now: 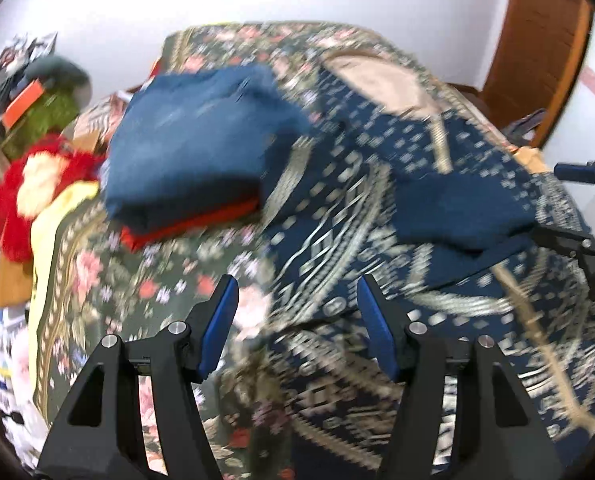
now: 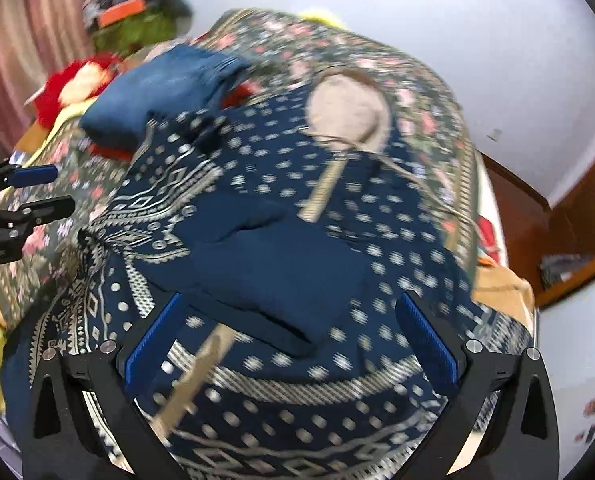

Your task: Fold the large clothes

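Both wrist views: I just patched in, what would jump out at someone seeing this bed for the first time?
The navy patterned garment with cream motifs, spread across the floral bedspread, fills the middle of both views. A folded blue stack over something red-orange sits behind it toward the wall, with a red and cream plush toy at the bed's far left edge. Both the left gripper and right gripper are open above the fabric, holding nothing.

Counts on the bed

One patterned navy garment lies beneath both tools; one folded stack sits beyond the left gripper; two grippers in all, counting the right gripper; one red plush toy far left.
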